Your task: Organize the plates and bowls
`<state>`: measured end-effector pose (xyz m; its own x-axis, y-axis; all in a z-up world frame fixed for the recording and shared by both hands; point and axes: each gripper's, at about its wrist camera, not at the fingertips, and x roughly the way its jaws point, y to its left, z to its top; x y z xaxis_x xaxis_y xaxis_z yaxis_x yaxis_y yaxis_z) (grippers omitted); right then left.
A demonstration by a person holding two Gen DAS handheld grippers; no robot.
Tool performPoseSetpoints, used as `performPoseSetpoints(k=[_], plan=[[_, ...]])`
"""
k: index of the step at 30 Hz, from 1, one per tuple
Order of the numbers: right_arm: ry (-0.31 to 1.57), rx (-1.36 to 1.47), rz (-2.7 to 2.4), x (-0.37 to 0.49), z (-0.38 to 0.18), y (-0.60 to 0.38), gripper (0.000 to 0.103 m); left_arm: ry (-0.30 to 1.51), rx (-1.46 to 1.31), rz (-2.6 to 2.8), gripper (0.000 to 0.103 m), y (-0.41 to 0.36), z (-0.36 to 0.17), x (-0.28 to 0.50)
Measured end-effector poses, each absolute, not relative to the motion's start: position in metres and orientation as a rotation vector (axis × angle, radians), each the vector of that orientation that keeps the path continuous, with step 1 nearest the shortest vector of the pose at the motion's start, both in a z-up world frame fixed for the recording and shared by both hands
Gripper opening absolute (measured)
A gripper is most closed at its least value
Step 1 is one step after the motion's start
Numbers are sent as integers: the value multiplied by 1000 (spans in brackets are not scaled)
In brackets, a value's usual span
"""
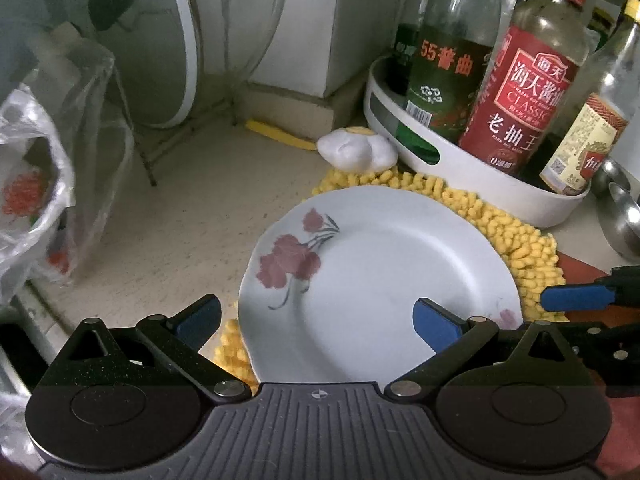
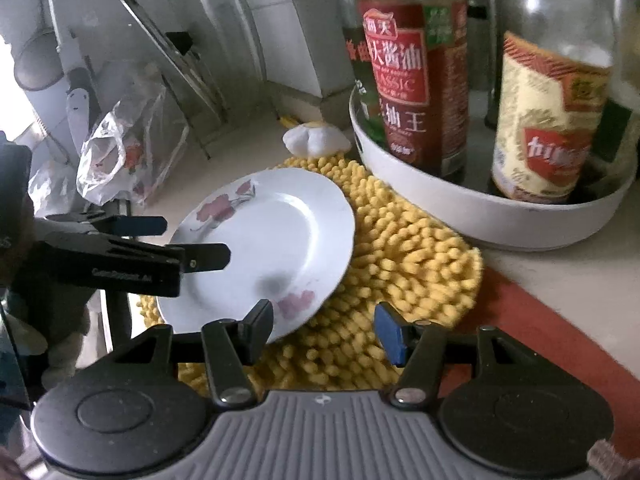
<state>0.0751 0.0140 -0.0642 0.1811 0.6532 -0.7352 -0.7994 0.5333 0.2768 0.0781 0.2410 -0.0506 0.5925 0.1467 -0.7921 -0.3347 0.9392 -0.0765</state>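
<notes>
I hold a hand-held gripper in each hand over a white plate [image 1: 380, 280] with pink flowers painted on its rim. The plate lies on a shaggy yellow mat [image 1: 516, 240] on the pale surface [image 1: 180, 220], its left edge hanging past the mat.

My left hand-held gripper [image 1: 316, 326] has its jaws spread wide: the left blue pad is off the plate's near-left edge, the right one hovers above the plate's near part, and nothing is gripped between them. My right hand-held gripper [image 2: 324, 330] is part open and also empty, its left finger above the plate's near rim, its right finger over the mat.

On the far right stands a round white tray [image 2: 500, 220] carrying bottles: a red-labelled soy sauce bottle [image 1: 524, 92], a green-labelled bottle [image 1: 448, 68] and a yellow-labelled bottle [image 2: 552, 120]. A small white and yellow cloth thing [image 1: 356, 148] lies at the mat's far edge. On the far left a crumpled plastic bag [image 2: 120, 152] sits near a wire rack with a glass lid [image 1: 160, 48] propped upright.
</notes>
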Motion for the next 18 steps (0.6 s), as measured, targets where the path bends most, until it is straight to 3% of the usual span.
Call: performPoseSetpoints(k=[18], plan=[[1009, -171, 1064, 87, -78, 53, 53, 930, -263, 206, 103, 249, -63, 99]])
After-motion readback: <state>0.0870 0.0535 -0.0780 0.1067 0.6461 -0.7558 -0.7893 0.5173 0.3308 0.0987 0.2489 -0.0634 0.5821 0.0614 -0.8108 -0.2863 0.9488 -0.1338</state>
